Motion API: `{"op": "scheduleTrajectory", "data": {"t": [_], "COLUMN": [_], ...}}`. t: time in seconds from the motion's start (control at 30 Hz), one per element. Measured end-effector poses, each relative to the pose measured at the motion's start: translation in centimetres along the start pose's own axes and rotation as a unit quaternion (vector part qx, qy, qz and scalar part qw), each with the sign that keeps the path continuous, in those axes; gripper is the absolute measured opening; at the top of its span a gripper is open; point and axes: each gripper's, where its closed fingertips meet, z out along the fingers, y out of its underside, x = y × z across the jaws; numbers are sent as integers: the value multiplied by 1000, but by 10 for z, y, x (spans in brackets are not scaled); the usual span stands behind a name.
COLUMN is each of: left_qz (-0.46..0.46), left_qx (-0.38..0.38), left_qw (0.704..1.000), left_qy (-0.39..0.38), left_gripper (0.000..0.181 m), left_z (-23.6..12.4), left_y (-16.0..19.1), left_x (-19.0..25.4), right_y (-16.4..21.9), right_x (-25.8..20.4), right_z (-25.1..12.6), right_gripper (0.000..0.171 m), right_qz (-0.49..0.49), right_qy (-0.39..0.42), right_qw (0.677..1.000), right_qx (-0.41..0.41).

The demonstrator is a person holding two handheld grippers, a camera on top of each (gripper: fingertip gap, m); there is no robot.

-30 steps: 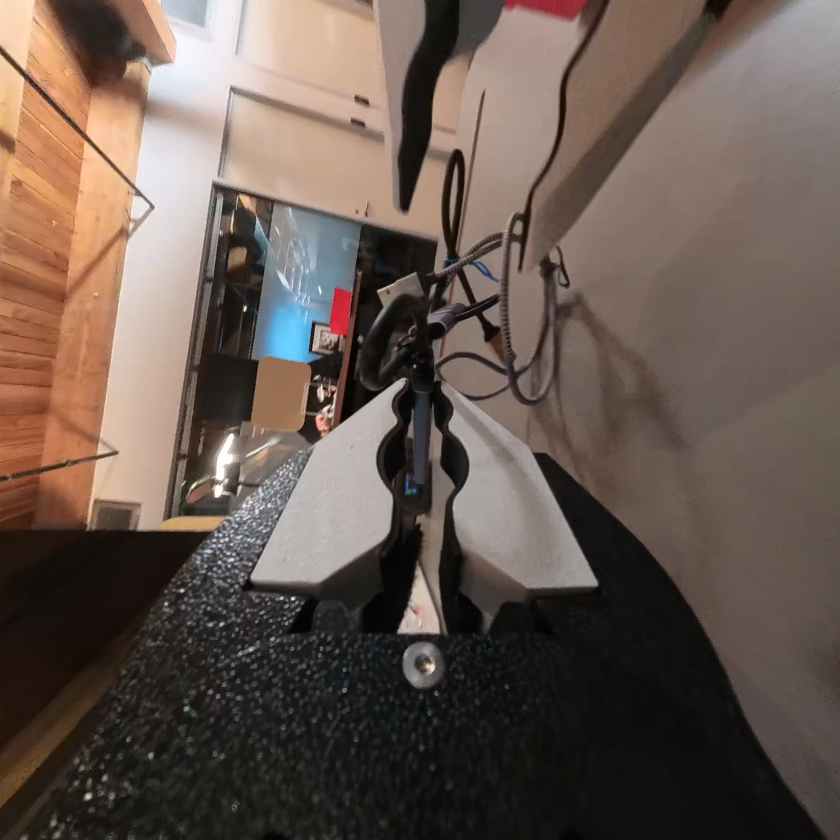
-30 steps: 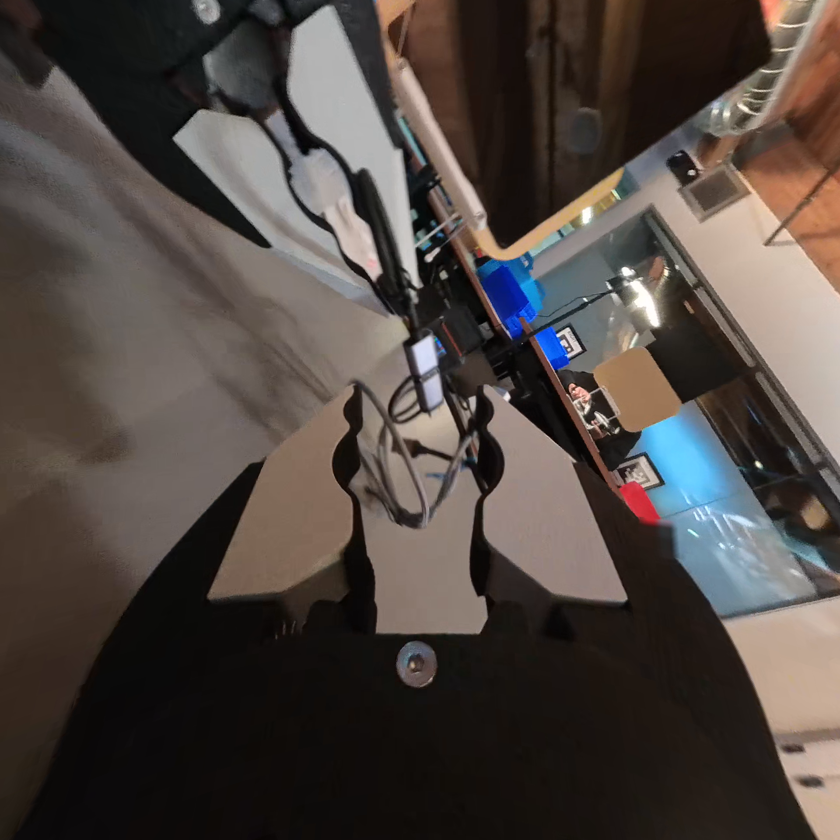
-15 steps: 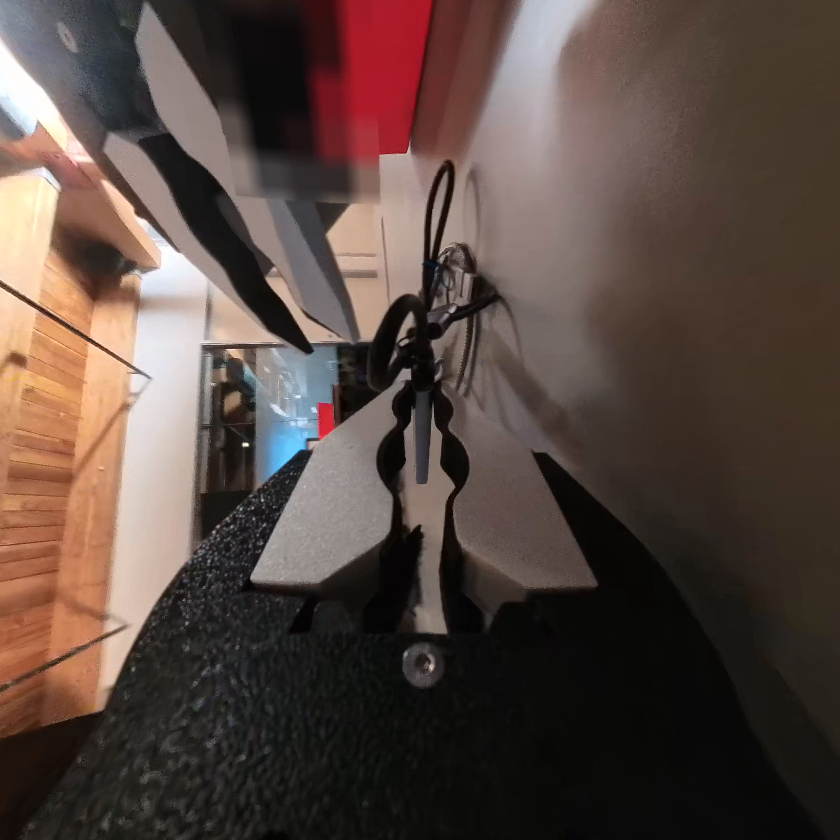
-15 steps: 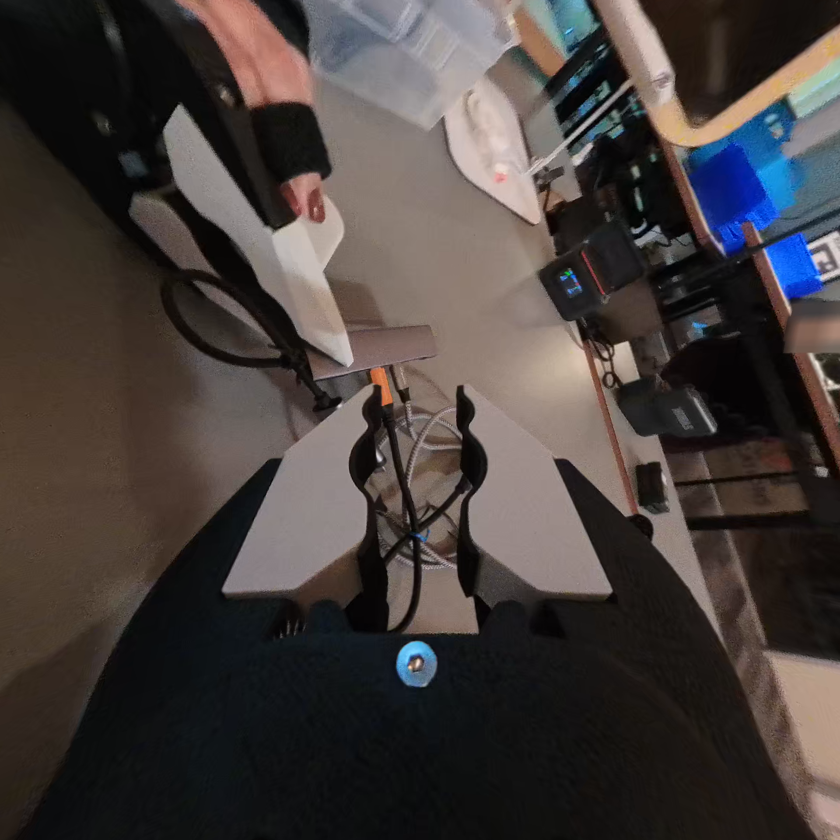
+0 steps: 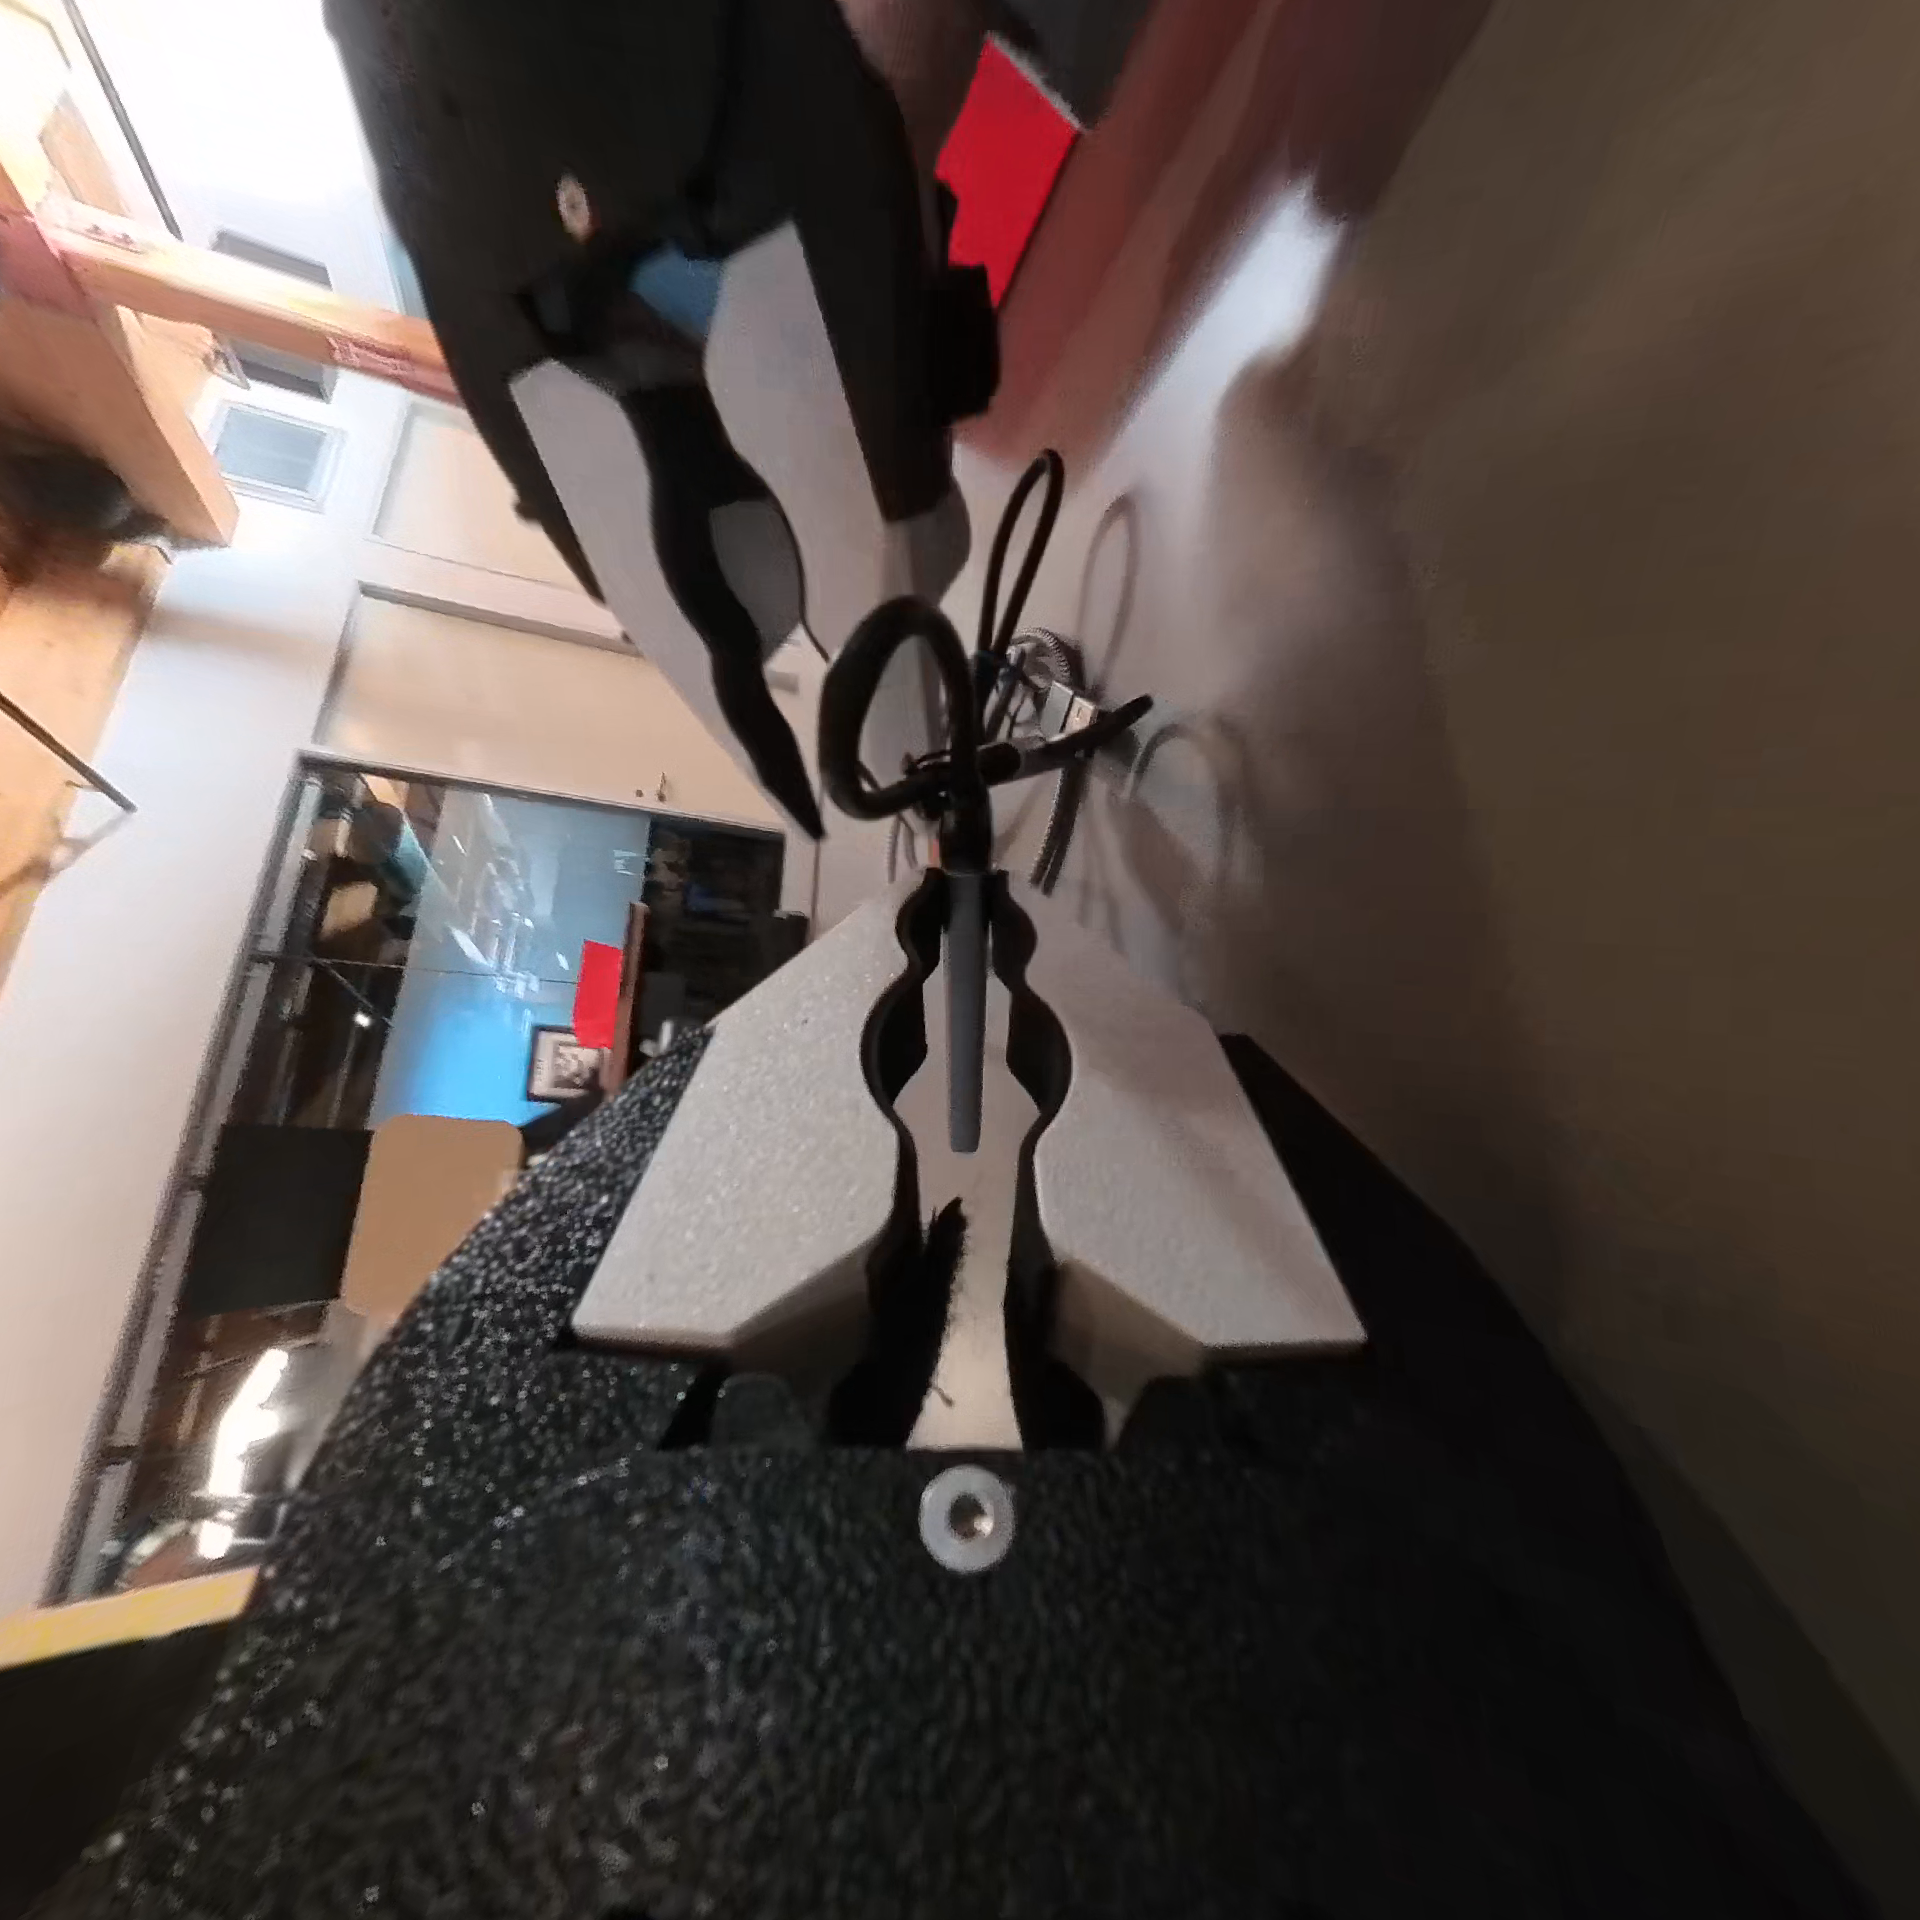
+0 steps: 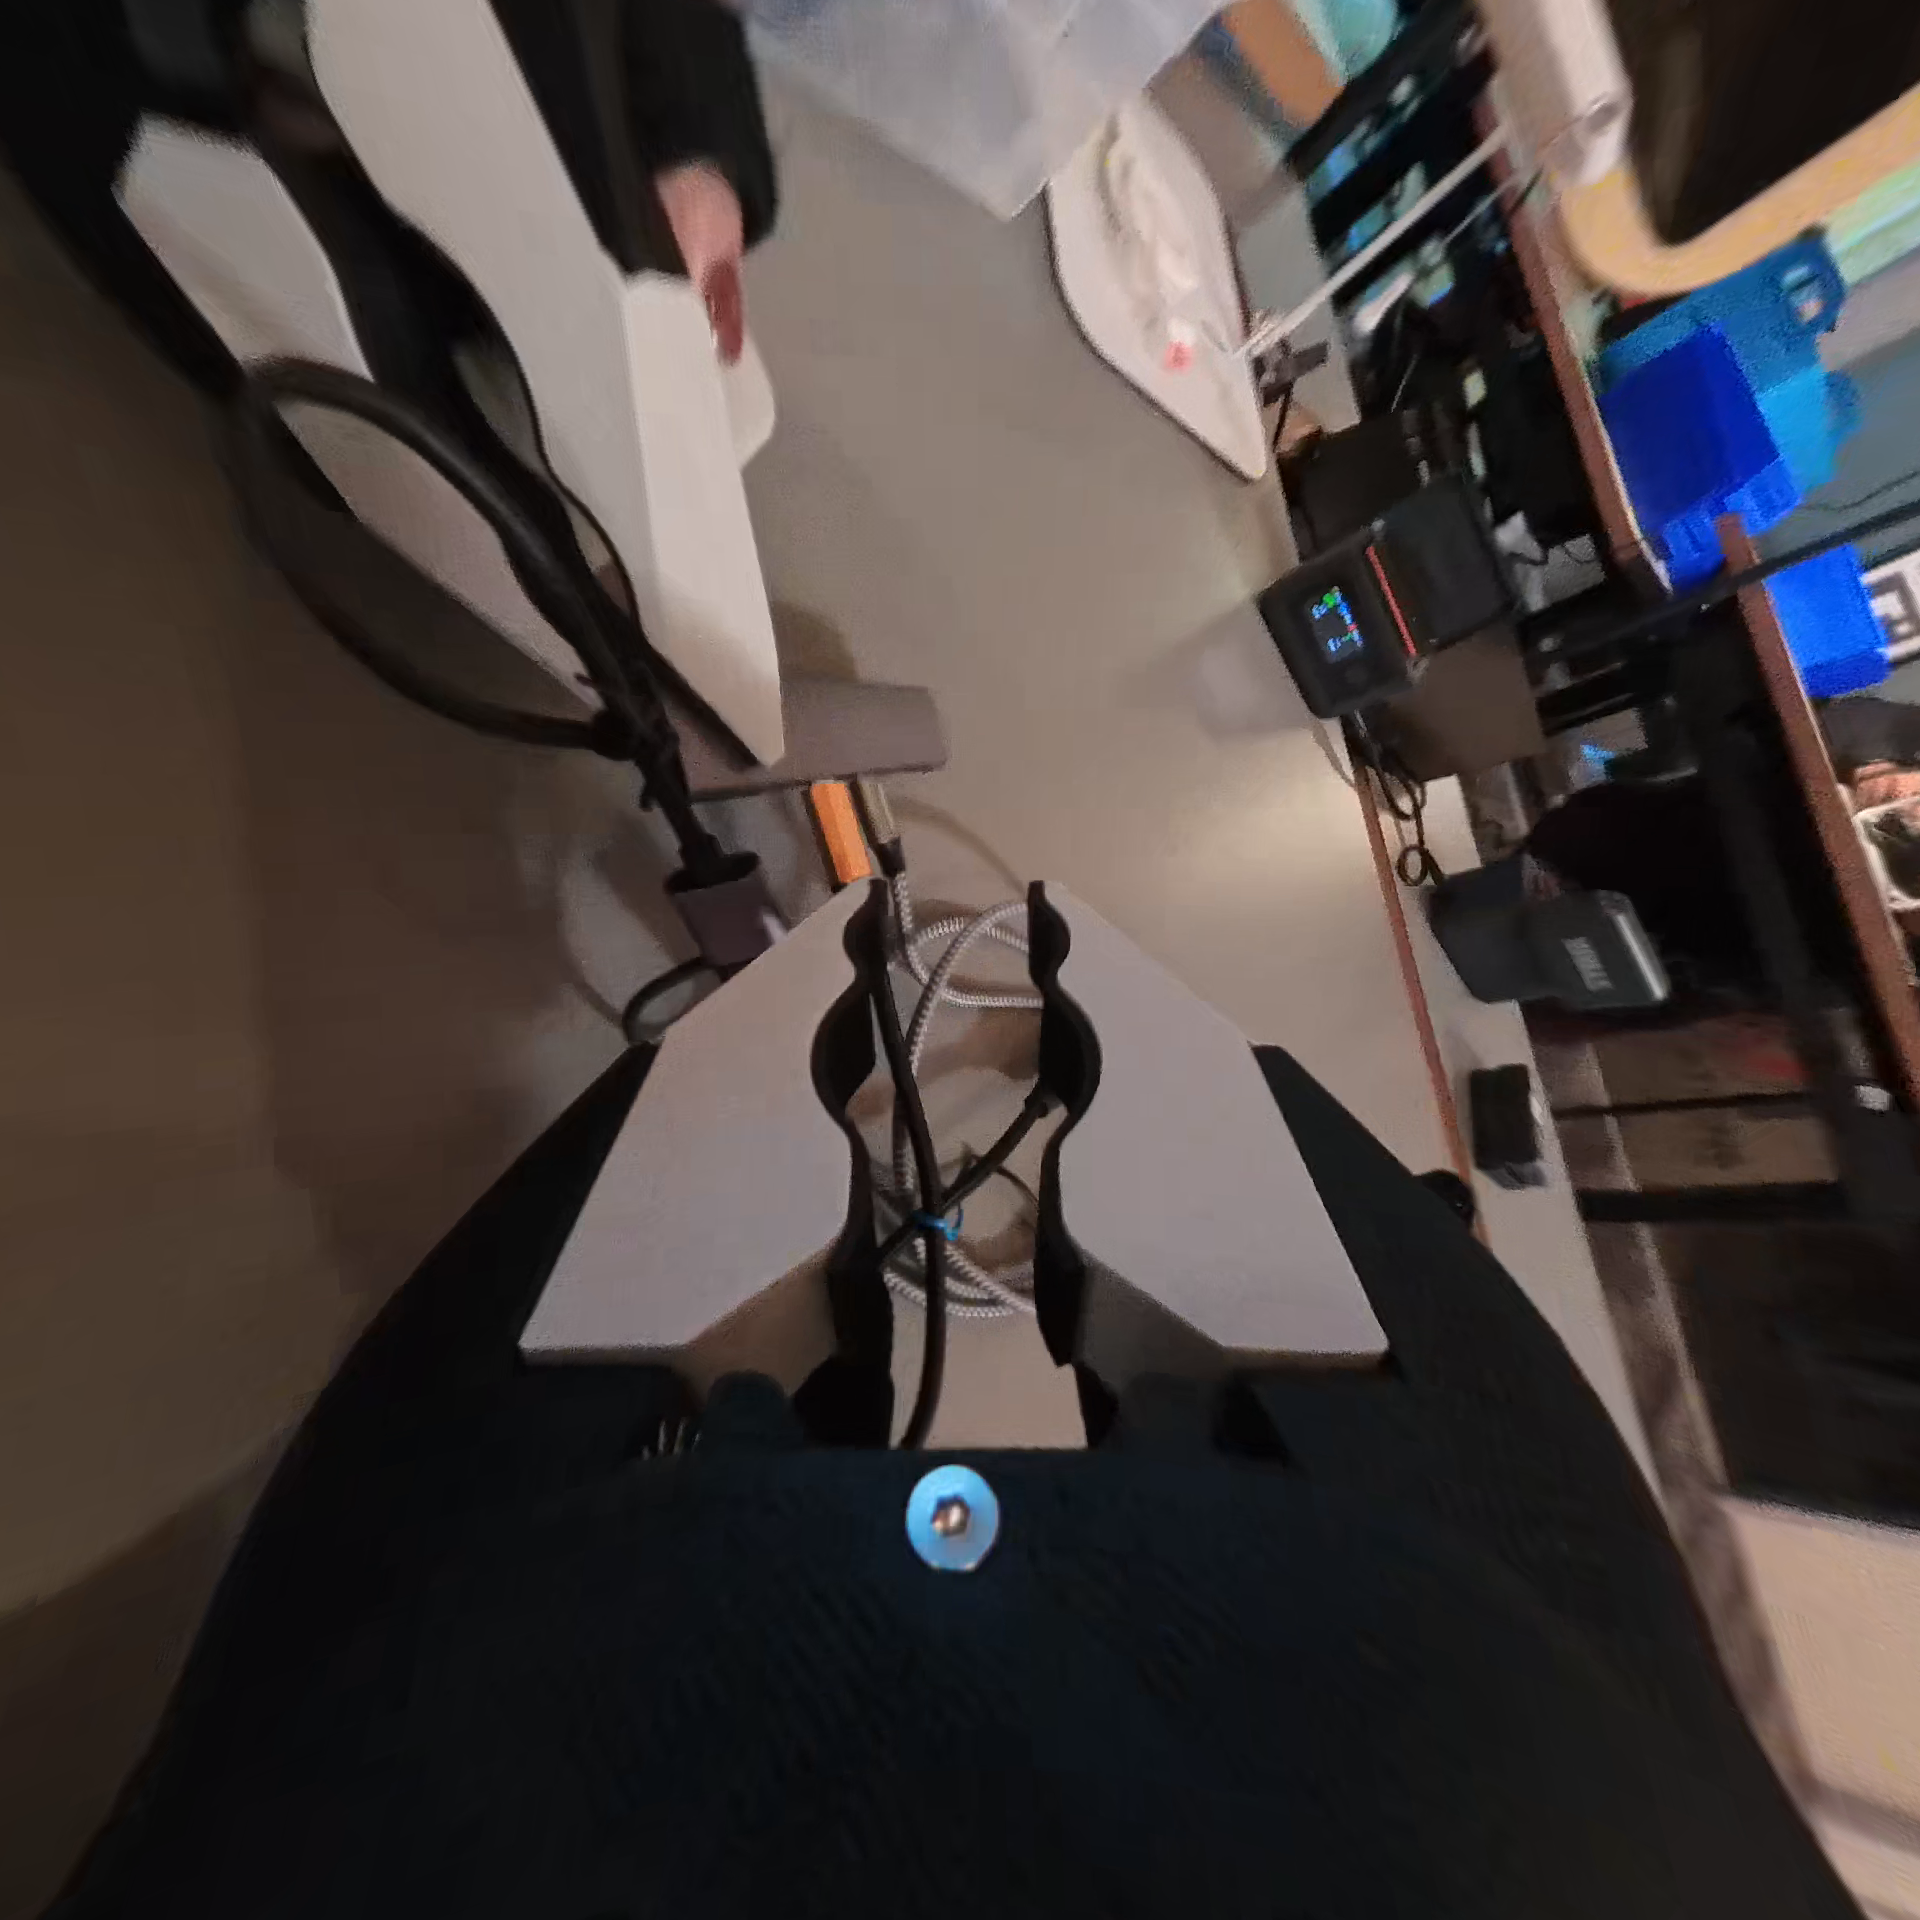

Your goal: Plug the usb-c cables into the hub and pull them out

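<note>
In the right wrist view the flat grey hub rests low over the grey table, clamped by my left gripper's pale fingers. An orange plug and a silver plug sit in its near edge. Their black cable and braided silver cable lie coiled under my right gripper, which is open, just short of the plugs. The hub's thick black lead loops left. In the left wrist view my left gripper is shut on the hub, seen edge-on; the right gripper hangs open above.
A small black device with a lit screen, a white oval object and a clear plastic bin stand farther along the table. Dark boxes and blue bins lie past the table's right edge. A person's hand holds the left gripper.
The right gripper has swung down from facing the room and closed in on the hub's plugged edge, still open. The left gripper has kept its hold on the hub and tilted.
</note>
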Motion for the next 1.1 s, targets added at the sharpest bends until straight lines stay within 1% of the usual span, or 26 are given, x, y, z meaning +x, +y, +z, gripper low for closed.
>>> {"op": "scheduleTrajectory", "data": {"t": [0.07,0.13,0.17,0.2,0.23,0.3,0.37,0.4,0.47,0.5,0.53,0.57,0.63,0.67,0.73,0.77,0.8,0.87,0.93,0.97,1.0,1.03,1.1], "left_qz": [-43,-121,-176,-236,-300,-431,-537,-576,-639,-661,-679,-695,-724,-736,-755,-763,-772,-790,-805,-810,-813,-813,-809], "left_qx": [-13,-24,-24,-18,-5,35,72,88,127,154,179,196,218,221,223,233,248,279,315,329,336,341,341], "left_qw": [999,992,984,971,954,901,841,813,757,733,710,689,651,636,613,599,580,541,497,481,471,467,474], "left_qy": [-3,-9,-12,-17,-22,-30,-15,-1,38,53,61,61,67,68,69,70,72,74,73,70,68,67,66], "left_gripper": [7,7,7,7,7,7,7,7,7,7,8,7,6,6,7,7,6,6,7,7,6,6,6], "left_z": [0,0,0,0,-1,-4,-5,-5,-5,-6,-8,-9,-10,-10,-10,-11,-12,-14,-17,-18,-18,-18,-16], "left_y": [5,13,17,20,23,28,32,33,29,25,23,24,26,29,34,35,34,34,34,35,35,34,30], "left_x": [-6,-16,-23,-32,-43,-65,-79,-82,-87,-90,-94,-97,-100,-100,-99,-100,-101,-104,-109,-111,-111,-111,-110], "right_y": [-6,-13,-16,-19,-23,-31,-41,-40,-28,-21,-21,-27,-32,-32,-26,-24,-26,-35,-41,-46,-49,-50,-53], "right_x": [2,8,12,13,11,5,-1,1,7,6,0,-4,2,6,10,8,5,3,5,11,17,23,26], "right_z": [-12,-25,-32,-38,-40,-39,-34,-29,-14,-6,-1,-1,-5,-9,-9,-7,-4,-1,2,0,-3,-4,-7], "right_gripper": [27,36,35,28,25,19,19,19,28,30,32,33,33,33,34,34,39,42,44,43,36,32,25], "right_qz": [13,0,-10,-18,-17,18,107,163,260,318,369,419,488,505,528,545,568,609,619,623,629,634,632], "right_qy": [11,54,88,104,104,74,12,-5,-32,-53,-99,-142,-179,-185,-180,-185,-202,-231,-228,-222,-213,-201,-199], "right_qw": [999,995,991,988,987,986,977,969,953,937,913,882,830,815,801,790,770,724,712,702,690,682,675], "right_qx": [38,81,101,116,125,148,183,185,154,137,141,161,201,217,217,211,208,227,242,266,289,305,325]}}
